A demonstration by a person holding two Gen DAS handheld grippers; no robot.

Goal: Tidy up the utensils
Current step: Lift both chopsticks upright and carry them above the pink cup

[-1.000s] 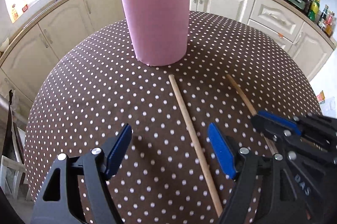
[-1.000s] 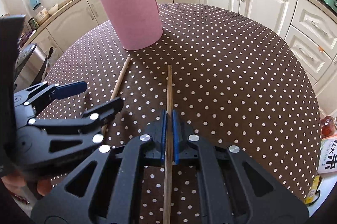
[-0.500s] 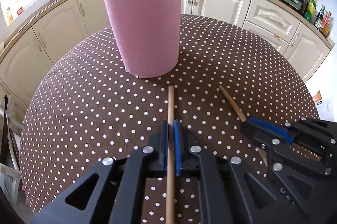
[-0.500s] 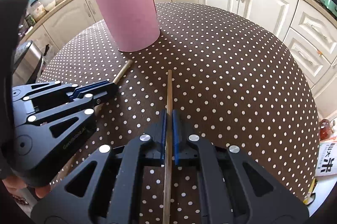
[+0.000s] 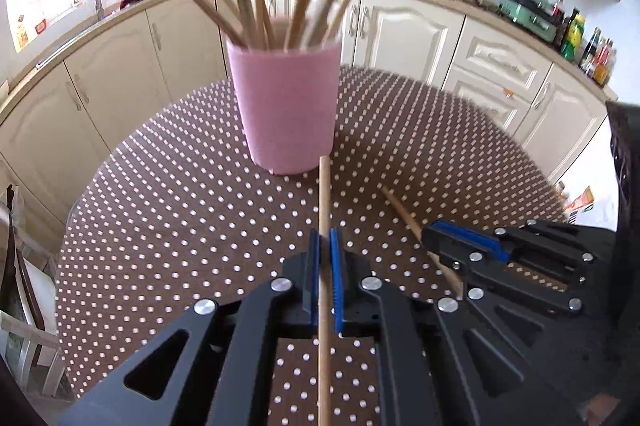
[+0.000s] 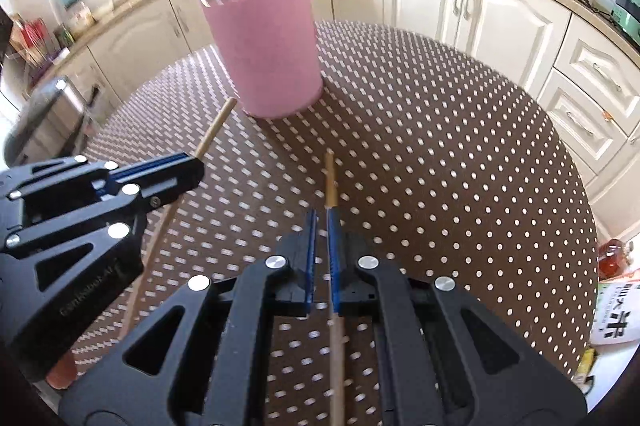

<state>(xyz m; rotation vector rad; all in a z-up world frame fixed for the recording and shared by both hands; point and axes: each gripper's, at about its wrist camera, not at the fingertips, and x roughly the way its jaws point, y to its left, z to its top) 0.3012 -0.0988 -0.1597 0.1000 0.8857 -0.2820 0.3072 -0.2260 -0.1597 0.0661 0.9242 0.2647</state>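
Left wrist view: left gripper (image 5: 325, 278) clamped on a wooden chopstick (image 5: 324, 210), tip lifted off the dotted tabletop (image 5: 168, 210) and aimed at the base of the pink cup (image 5: 286, 110), which stands toward the far edge and bristles with upright sticks. Risk: with so many sticks splayed over the rim, easy to snag one while inserting, or to nudge and tip the cup. To the right, the right gripper (image 5: 436, 238) shut on a second chopstick (image 5: 400, 212).

Right wrist view: right gripper (image 6: 322, 250) pinching its chopstick (image 6: 330, 186) off-centre against one pad; could swivel or slip out on lifting. Left gripper (image 6: 192, 166) close by on the left, gripping its stick (image 6: 214, 128); grippers near enough to collide over the cup (image 6: 266, 54).
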